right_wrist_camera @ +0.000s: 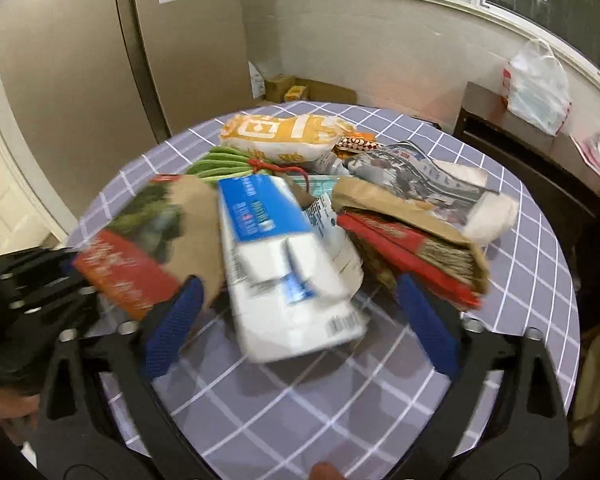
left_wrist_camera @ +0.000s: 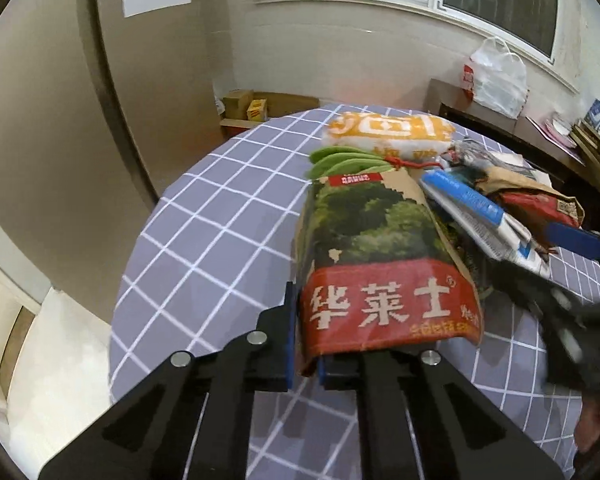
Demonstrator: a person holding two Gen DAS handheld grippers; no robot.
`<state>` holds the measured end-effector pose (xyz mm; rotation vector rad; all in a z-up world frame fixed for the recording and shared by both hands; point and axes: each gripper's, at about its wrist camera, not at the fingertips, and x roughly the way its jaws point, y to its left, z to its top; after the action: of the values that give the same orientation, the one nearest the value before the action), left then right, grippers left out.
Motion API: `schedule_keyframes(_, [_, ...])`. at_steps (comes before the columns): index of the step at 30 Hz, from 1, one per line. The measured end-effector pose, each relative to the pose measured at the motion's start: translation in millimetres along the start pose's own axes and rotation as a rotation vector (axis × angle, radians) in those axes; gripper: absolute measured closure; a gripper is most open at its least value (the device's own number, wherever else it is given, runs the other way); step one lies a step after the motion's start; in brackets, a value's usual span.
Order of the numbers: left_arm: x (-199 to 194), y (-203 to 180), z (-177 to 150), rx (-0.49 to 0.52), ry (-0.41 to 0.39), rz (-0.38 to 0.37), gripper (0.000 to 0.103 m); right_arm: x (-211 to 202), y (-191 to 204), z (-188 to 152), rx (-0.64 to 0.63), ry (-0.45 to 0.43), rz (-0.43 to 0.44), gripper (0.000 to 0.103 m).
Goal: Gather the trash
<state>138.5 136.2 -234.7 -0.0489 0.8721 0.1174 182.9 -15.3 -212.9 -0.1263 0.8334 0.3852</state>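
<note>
My left gripper (left_wrist_camera: 304, 344) is shut on the edge of a brown paper bag (left_wrist_camera: 376, 256) with a red band and green print, held over the round table with its checked grey cloth (left_wrist_camera: 204, 240). The bag also shows in the right wrist view (right_wrist_camera: 148, 240). My right gripper (right_wrist_camera: 296, 312) is open, its blue pads either side of a white and blue carton (right_wrist_camera: 284, 264) that lies between them. The carton shows in the left wrist view (left_wrist_camera: 472, 212). Behind lie another paper bag (right_wrist_camera: 412, 244), a newspaper (right_wrist_camera: 412, 172), an orange and white bag (right_wrist_camera: 284, 132) and green fans (right_wrist_camera: 220, 164).
A dark wooden sideboard (right_wrist_camera: 512, 128) with a white plastic bag (right_wrist_camera: 536, 88) stands at the right under the window. Cardboard boxes (right_wrist_camera: 296, 88) sit on the floor beyond the table. A beige wall and door (left_wrist_camera: 60, 120) are at the left.
</note>
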Motion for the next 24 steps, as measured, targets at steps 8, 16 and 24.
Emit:
schedule_keyframes(8, [-12, 13, -8, -0.043, -0.005, 0.012, 0.096, -2, -16, -8, 0.055, 0.037, 0.105, 0.042])
schedule_keyframes(16, [-26, 11, -15, -0.056, -0.022, 0.003, 0.096, -37, -34, -32, 0.178, 0.032, 0.232, 0.042])
schedule_keyframes(24, [-29, -2, -21, -0.042, -0.023, 0.000, 0.096, -51, -46, -48, 0.222, 0.034, 0.282, 0.042])
